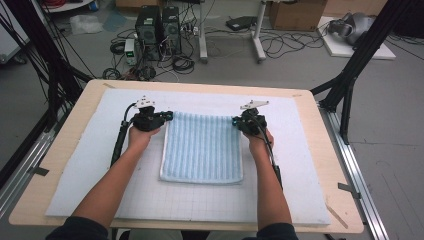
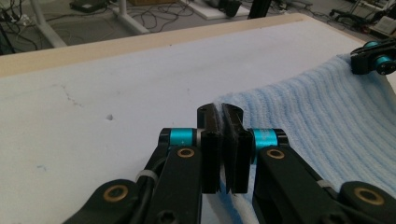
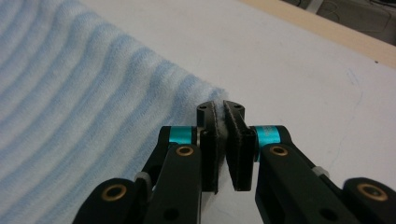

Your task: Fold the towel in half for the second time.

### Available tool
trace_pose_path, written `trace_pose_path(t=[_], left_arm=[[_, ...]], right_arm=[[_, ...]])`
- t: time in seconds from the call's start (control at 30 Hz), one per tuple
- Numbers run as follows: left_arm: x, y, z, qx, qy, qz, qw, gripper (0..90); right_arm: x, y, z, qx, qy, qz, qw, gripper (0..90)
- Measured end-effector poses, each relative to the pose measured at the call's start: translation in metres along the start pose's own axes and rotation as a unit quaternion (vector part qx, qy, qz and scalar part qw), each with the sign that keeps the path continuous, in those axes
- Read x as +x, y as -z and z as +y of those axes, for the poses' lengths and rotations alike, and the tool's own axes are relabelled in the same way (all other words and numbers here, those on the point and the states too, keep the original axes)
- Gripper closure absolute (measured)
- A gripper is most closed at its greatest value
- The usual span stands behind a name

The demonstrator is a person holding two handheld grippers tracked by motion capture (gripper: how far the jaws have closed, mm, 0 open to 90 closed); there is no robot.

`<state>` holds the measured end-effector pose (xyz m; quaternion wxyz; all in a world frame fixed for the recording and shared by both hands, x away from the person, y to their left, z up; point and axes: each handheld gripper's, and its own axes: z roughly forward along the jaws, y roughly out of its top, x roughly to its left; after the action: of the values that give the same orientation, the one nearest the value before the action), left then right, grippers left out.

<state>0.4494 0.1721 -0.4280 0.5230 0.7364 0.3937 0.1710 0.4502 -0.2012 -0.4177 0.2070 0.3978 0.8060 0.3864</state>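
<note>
Left gripper [image 1: 169,116] and right gripper [image 1: 235,120] each pinch a far corner of the blue striped towel [image 1: 202,149] — its folded body lies toward the person.

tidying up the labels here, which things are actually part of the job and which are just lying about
In the job:
- blue towel
- left tool, shut on a far corner
- right tool, shut on the other far corner

Lying about:
- computer towers
- floor cables
- cardboard box

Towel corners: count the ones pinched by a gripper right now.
2. The towel's far-left corner sits in the left gripper; its far-right corner in the right gripper. Both near corners lie free.
</note>
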Motion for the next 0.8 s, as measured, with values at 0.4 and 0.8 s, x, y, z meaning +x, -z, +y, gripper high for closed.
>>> trace_pose_path(t=[0.4, 0.8], left_arm=[[-0.013, 0.026, -0.003, -0.011, -0.001, -0.043, 0.999, 85.9], [-0.04, 0.065, -0.021, -0.038, -0.019, -0.075, 0.9963, 85.9]], right_arm=[[0.008, 0.028, -0.006, -0.036, 0.001, 0.046, 0.9983, 84.5], [0.03, 0.067, -0.035, -0.062, -0.002, 0.073, 0.9954, 84.6]])
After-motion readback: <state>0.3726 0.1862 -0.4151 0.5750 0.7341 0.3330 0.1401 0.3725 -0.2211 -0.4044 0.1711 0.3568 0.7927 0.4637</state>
